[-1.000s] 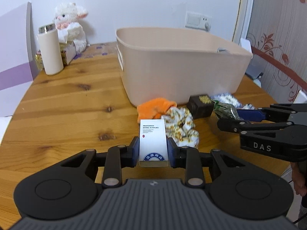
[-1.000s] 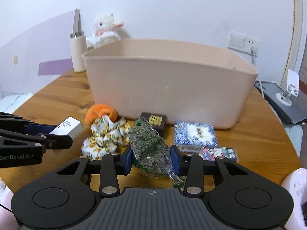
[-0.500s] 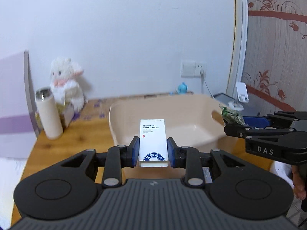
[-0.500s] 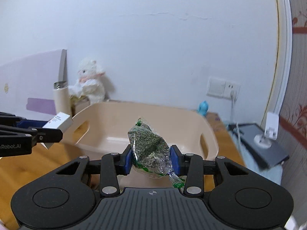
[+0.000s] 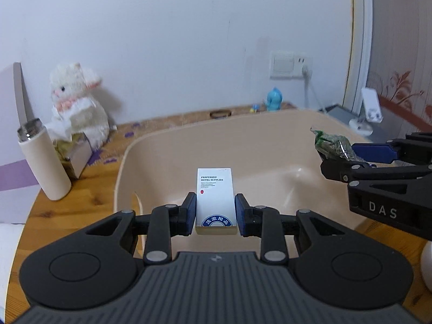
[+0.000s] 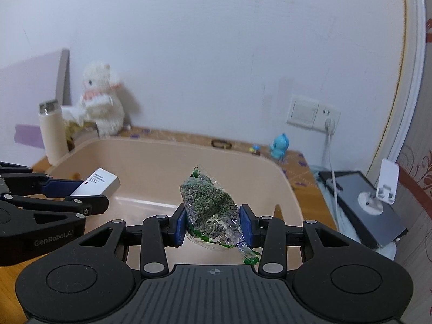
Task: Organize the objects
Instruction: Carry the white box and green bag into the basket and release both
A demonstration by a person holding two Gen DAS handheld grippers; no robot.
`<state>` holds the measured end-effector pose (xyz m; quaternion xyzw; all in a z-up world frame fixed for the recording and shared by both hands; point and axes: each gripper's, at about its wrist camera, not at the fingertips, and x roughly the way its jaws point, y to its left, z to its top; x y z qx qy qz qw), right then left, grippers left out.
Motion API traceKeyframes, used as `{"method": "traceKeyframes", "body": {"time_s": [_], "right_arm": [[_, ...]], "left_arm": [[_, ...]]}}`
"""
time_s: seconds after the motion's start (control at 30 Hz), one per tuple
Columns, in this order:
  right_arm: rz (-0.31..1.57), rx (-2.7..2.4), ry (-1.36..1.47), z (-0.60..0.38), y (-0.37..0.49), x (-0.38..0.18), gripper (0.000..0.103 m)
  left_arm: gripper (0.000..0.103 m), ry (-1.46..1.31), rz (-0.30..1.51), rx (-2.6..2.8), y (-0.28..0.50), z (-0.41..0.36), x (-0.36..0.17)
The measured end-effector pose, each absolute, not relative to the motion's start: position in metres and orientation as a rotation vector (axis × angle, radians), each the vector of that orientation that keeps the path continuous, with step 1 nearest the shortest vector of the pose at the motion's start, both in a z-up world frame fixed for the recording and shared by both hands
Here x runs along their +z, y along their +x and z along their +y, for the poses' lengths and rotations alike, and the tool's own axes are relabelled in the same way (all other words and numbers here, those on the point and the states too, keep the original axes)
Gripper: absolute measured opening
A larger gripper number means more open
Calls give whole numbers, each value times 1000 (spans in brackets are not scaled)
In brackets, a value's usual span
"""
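My left gripper [image 5: 215, 213] is shut on a small white box [image 5: 215, 197] printed "Preferred Hotel Supplies" and holds it above the near left part of the beige plastic basket [image 5: 259, 145]. My right gripper [image 6: 213, 224] is shut on a clear bag of green dried herbs [image 6: 209, 205] and holds it above the basket [image 6: 151, 162] near its right side. The bag also shows in the left wrist view [image 5: 333, 147], and the white box shows in the right wrist view [image 6: 98, 185]. The basket's inside looks bare where it shows.
A white tumbler [image 5: 43, 162], a plush lamb [image 5: 78, 108] and a tissue box [image 5: 73, 151] stand at the back left of the wooden table [image 5: 67, 205]. A blue figurine [image 5: 274, 100], a wall socket with cable [image 6: 313, 113] and a tablet [image 6: 364, 199] lie at the right.
Both grippers have risen from the table's front and moved forward over the basket, each still holding its object. The loose items on the table have dropped out of view.
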<state>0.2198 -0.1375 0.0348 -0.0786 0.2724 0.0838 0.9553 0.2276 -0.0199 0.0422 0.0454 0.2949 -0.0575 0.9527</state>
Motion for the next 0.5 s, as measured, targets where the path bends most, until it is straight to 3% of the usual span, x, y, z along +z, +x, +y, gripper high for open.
{"method": "traceKeyframes", "body": {"time_s": [0.17,0.2,0.23,0.27,0.3,0.37,0.5], "right_arm": [[613,158,-180,-133,231,22,40],[619,155,-181,-133,231,21,42],[623,151,-181,-133,230,20,51],[621,149,-179,-133,228,21,51],[617,153,-174,-133,225,22,54],[614,158,-168,-134,219,25,63],[588,155,-169,-138,202,34,78]], "left_arm": [[34,83,657,-94,235,-16,29],[34,77,663,-91,235,-15,29],[34,81,664,-81,234,-14,29],[36,97,658,-67,231,-15,30],[42,109,651,-60,229,-15,32],[72,112,635,-50,220,-14,38],[74,62,615,-48,202,-8,53]]}}
